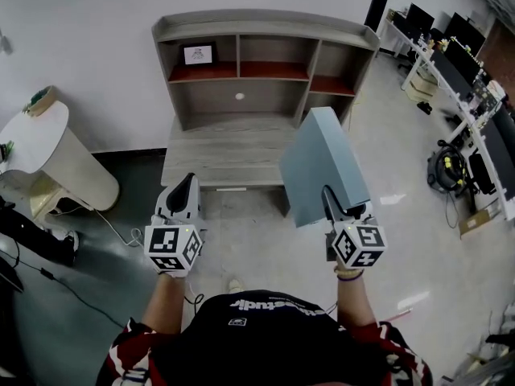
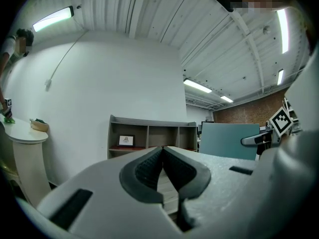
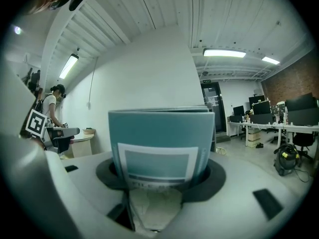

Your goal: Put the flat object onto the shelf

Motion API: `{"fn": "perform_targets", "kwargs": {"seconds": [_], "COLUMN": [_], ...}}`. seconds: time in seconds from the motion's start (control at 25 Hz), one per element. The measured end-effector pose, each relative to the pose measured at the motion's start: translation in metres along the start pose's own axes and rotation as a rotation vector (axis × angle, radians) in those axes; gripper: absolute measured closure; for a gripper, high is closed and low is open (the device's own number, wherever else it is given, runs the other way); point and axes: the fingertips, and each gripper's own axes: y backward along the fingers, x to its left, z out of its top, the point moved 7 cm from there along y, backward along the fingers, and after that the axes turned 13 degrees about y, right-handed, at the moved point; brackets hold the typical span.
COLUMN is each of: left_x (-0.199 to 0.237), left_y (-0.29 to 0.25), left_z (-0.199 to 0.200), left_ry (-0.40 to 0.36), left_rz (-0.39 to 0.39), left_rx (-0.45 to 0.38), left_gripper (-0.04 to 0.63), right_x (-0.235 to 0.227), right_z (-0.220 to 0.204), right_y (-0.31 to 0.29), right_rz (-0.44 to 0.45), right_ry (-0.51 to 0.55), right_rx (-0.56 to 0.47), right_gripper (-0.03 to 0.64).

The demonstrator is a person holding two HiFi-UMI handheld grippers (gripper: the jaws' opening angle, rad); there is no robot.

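The flat object, a teal file folder [image 1: 324, 166], stands upright and slightly tilted in my right gripper [image 1: 334, 205], whose jaws are shut on its lower edge. In the right gripper view the folder [image 3: 160, 142] fills the space between the jaws, its white label facing the camera. My left gripper [image 1: 187, 187] hovers level with it to the left, shut and holding nothing; its dark pads [image 2: 149, 169] meet at the tip. The grey wooden shelf [image 1: 265, 63] stands against the wall ahead, beyond both grippers. From the left gripper view the shelf [image 2: 149, 136] and the folder [image 2: 229, 139] are both visible.
A small framed picture [image 1: 198, 54] sits in the shelf's upper left compartment. A round white table [image 1: 32, 135] stands at the left, with cables [image 1: 121, 232] on the floor nearby. Desks with monitors [image 1: 459, 63] line the right side. A person [image 3: 52, 103] stands far left.
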Motion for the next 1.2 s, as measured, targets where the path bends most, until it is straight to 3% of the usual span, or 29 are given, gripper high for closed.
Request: {"fn": "perform_targets", "kwargs": {"seconds": [0.6,1.2], "left_x": [0.065,0.072], "left_y": [-0.035,-0.071], "left_z": [0.014,0.005], "left_ry": [0.026,0.065], "left_rz": [-0.064,-0.092], "left_rx": [-0.002,0.024], "left_gripper": [0.589,0.589], "right_x": [0.037,0.024], "right_z": [0.02,0.011], "right_y": [-0.051,-0.092], "right_rz": [-0.08,-0.102], "right_ry": [0.012,0.017], "right_rx": [0.016,0.058], "right_gripper": [0.345,0.345]}}
